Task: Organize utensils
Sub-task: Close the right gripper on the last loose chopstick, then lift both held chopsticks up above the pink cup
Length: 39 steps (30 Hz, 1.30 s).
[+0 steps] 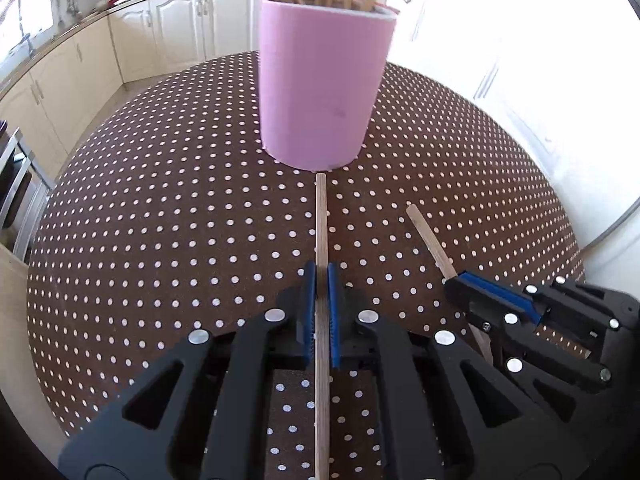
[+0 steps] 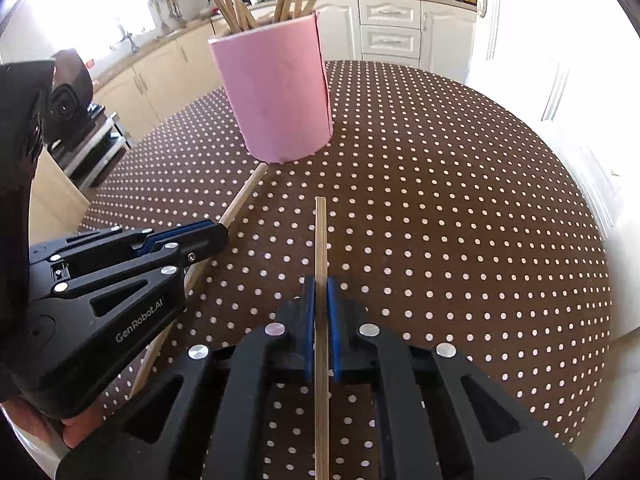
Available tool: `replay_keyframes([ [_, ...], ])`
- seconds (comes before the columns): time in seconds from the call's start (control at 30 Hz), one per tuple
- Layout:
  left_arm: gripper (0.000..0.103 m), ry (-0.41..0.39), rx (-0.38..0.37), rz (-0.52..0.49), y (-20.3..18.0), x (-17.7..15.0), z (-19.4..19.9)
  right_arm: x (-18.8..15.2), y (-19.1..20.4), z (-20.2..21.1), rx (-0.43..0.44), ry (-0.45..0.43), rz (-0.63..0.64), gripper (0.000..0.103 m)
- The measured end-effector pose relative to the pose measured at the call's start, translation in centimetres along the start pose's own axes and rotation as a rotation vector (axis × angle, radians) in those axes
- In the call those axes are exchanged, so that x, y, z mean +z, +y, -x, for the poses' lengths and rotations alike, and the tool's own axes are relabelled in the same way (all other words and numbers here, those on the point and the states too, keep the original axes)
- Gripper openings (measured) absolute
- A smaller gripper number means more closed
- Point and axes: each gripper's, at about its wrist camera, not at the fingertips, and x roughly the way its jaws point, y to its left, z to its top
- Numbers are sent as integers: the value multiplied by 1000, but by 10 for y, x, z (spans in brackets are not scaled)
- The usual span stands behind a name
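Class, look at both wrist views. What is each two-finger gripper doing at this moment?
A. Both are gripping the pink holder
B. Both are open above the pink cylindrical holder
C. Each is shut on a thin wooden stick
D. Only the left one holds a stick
C: the left gripper pinches one thin wooden stick, and the right gripper pinches another stick; the pink cylindrical holder stands untouched ahead.

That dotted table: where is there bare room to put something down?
The dotted tablecloth lies bare right of the pink holder, out to the table's edge, and left of it too. It is crowded in front of the holder: the left gripper and right gripper each clamp a wooden stick there.
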Motion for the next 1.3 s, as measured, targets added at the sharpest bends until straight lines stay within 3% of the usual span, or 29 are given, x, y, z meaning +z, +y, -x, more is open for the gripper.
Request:
replay_keyframes([
  [0.4, 6, -127, -17, 30, 12, -2, 40, 13, -2, 32, 87, -161, -60, 5],
  [0.5, 6, -197, 10, 44, 15, -2, 54, 20, -5, 41, 81, -207, -78, 5],
  [0.67, 6, -289, -5, 73, 16, -1, 74, 30, -10, 52, 74, -281, -102, 5],
  [0.97, 6, -390, 10, 70, 15, 13, 101, 51, -12, 72, 112, -389, -163, 5],
  [1.3, 6, -510, 69, 73, 2, 33, 128, 73, -3, 102, 94, -524, -129, 5],
])
